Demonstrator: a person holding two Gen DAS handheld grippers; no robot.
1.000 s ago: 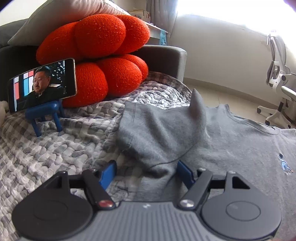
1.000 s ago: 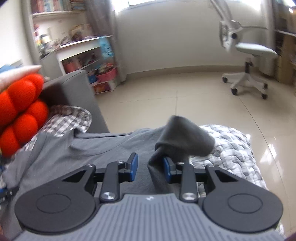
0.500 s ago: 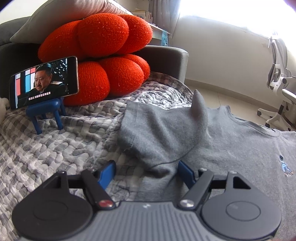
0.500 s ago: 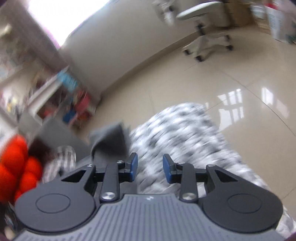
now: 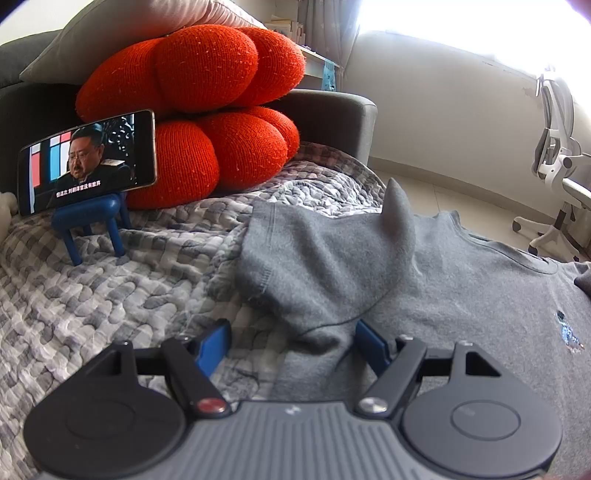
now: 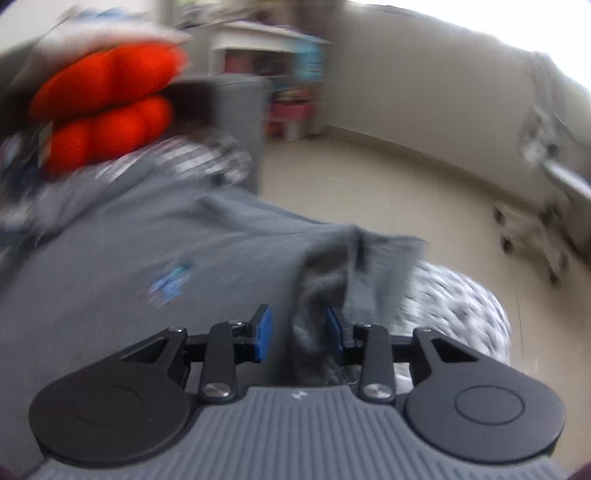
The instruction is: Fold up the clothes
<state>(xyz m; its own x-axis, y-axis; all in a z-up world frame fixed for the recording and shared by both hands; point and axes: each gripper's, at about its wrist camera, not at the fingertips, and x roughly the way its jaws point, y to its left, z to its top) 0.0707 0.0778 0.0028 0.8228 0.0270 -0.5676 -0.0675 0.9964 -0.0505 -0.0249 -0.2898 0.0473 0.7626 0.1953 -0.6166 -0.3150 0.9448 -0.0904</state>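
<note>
A: Item one, left tongs (image 5: 291,341)?

B: Blue pads wide apart, clamped on nothing. The folded-in sleeve (image 5: 321,266) of the grey sweatshirt (image 5: 480,295) bunches into the gap near one pad, not pinched. Tilted downward over the garment's edge; I judge they wait there while the other side is worked.

A: Item two, right tongs (image 6: 297,330)?

B: Pads partly apart. A fold of grey sleeve (image 6: 351,266) lies between them, against one pad; the other pad stands clear, so no firm clamp is visible. The view is blurred. Angled down over the sweatshirt's chest, beside the small blue emblem (image 6: 170,282).

A: The garment's location?

B: Spread front-up on the grey checked quilt (image 5: 110,288) covering a sofa (image 5: 332,114), collar toward the floor side. One sleeve already lies over the body; the other appears mid-fold.

A: Surroundings?

B: Orange knot cushion (image 5: 207,110) at the sofa back, a pale pillow (image 5: 122,33) above it, a phone (image 5: 88,158) playing video on a blue stand (image 5: 90,225), probably propped for viewing. White office chair (image 5: 557,162) across the tiled floor.
</note>
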